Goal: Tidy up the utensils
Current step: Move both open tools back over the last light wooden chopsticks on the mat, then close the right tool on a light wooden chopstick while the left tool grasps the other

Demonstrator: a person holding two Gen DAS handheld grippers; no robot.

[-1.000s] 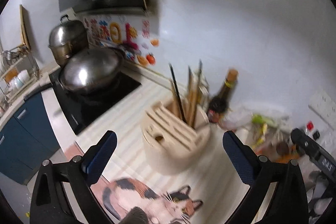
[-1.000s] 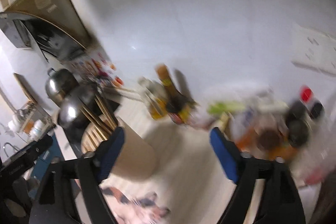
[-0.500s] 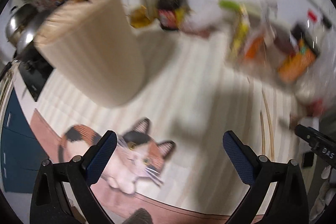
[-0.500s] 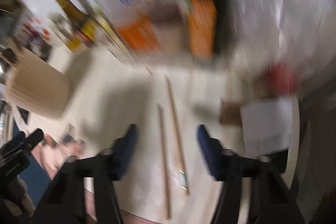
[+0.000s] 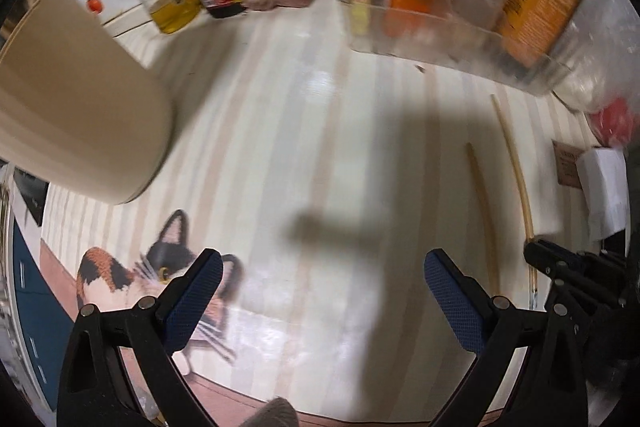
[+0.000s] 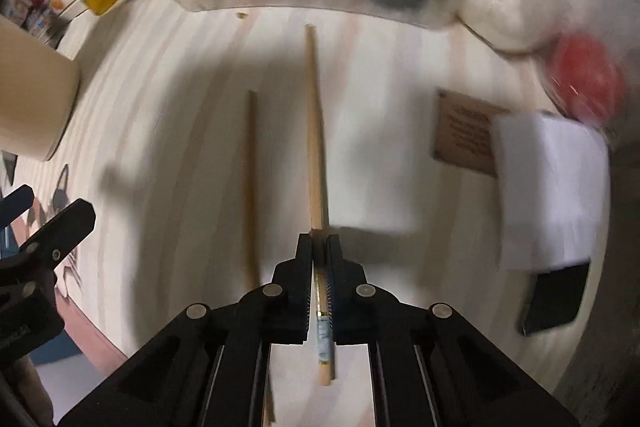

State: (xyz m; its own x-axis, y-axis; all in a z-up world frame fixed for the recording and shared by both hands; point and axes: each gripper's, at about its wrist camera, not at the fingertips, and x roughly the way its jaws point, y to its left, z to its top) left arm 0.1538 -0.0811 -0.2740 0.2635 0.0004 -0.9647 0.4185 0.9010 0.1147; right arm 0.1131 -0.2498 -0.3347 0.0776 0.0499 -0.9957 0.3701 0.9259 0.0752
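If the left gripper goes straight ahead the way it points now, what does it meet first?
Most likely the bare striped countertop. The left gripper points steeply down with open jaws and nothing between them; the loose chopstick lies off to one side of that line. Depth is hard to judge here.

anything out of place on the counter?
Two chopsticks lie loose on the counter, not in the utensil holder. The right tool is shut on one chopstick; the other chopstick lies alongside, free.

Two wooden chopsticks (image 6: pixel 314 131) lie side by side on the counter (image 6: pixel 180 99).
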